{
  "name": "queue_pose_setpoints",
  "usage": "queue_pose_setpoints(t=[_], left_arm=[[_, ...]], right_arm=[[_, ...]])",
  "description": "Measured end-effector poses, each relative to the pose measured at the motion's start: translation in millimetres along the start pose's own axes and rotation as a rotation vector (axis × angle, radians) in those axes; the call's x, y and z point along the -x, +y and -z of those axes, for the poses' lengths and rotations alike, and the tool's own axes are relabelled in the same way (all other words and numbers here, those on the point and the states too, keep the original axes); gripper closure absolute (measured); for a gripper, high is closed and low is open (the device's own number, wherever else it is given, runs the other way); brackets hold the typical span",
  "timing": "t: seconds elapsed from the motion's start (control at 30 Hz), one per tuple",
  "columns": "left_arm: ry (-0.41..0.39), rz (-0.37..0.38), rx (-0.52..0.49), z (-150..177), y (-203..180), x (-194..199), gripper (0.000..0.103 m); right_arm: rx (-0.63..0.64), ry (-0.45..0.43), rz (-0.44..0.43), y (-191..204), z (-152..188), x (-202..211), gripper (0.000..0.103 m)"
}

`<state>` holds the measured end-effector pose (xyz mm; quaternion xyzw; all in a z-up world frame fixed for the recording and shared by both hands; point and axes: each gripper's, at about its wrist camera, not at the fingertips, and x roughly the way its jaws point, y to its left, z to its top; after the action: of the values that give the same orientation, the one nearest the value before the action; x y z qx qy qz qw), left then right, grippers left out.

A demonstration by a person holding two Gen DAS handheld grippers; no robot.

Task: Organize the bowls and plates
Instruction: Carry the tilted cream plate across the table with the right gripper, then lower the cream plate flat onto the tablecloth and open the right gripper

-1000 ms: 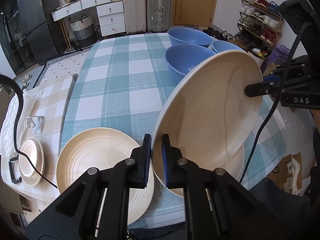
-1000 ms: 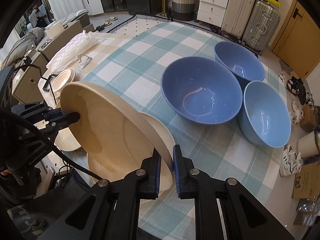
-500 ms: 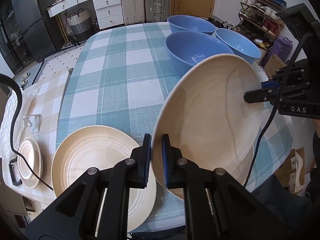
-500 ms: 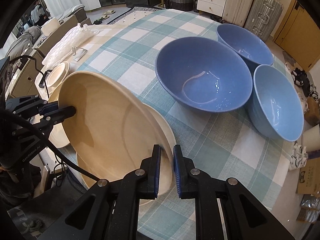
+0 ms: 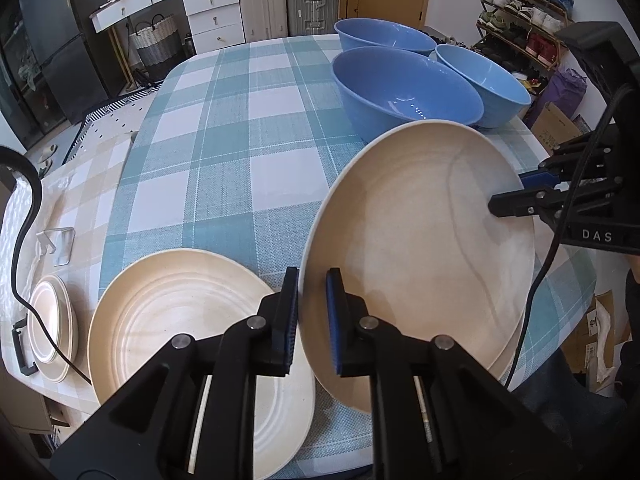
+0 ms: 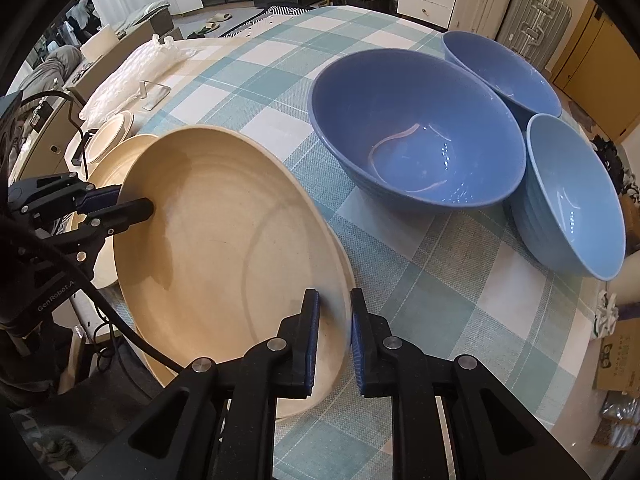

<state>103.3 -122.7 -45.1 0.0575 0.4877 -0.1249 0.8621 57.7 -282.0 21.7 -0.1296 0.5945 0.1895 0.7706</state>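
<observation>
A large cream plate (image 5: 416, 240) is held tilted above the checked table, over another cream plate of which only the rim (image 5: 514, 354) shows. My left gripper (image 5: 311, 312) is shut on its near rim. My right gripper (image 6: 332, 320) is shut on the opposite rim; the plate also shows in the right wrist view (image 6: 224, 256). A second large cream plate (image 5: 184, 344) lies flat to the left. Three blue bowls stand beyond: a big one (image 6: 416, 128), one behind it (image 6: 500, 68) and a lighter one (image 6: 572, 196).
A small stack of cream plates (image 5: 50, 326) sits at the far left on a beige checked surface, beside a black cable (image 5: 24, 216). The table's front edge (image 5: 332, 452) is close to me. Suitcases, drawers and a shoe rack stand beyond the table.
The held plate has come down and flattened somewhat, moving toward the table. Both grippers keep their hold on its rims.
</observation>
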Motion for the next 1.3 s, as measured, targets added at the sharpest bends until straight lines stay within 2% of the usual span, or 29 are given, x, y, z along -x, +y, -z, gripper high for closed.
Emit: queue_pose_setpoints(t=[0.43, 0.7, 0.93, 1.07, 1.13, 1.2, 1.3], left_arm=[[0.021, -0.027, -0.023, 8.6, -5.9, -31.7, 0.093], [0.038, -0.04, -0.03, 14.8, -3.9, -47.2, 0.094], [0.042, -0.031, -0.012, 14.8, 0.7, -47.7, 0.093], [0.042, -0.022, 0.001, 14.4, 4.6, -45.7, 0.086], [0.039, -0.008, 0.008, 13.3, 5.4, -43.8, 0.078], [0.027, -0.02, 0.013, 12.1, 5.5, -40.6, 0.061], [0.012, -0.023, 0.023, 10.5, 7.9, -35.5, 0.056]], right_arm=[[0.032, 0.031, 0.065, 4.1, 11.1, -30.3, 0.086], [0.035, 0.045, 0.066, 8.7, 14.0, -50.0, 0.086], [0.019, 0.037, 0.049, 5.5, 16.5, -51.7, 0.086], [0.002, 0.025, 0.029, -1.5, 18.5, -48.4, 0.086], [-0.008, 0.016, 0.027, -5.5, 20.3, -46.7, 0.086], [-0.021, 0.009, 0.012, -9.0, 22.3, -45.7, 0.086], [-0.041, -0.007, -0.005, -14.0, 24.9, -43.3, 0.085]])
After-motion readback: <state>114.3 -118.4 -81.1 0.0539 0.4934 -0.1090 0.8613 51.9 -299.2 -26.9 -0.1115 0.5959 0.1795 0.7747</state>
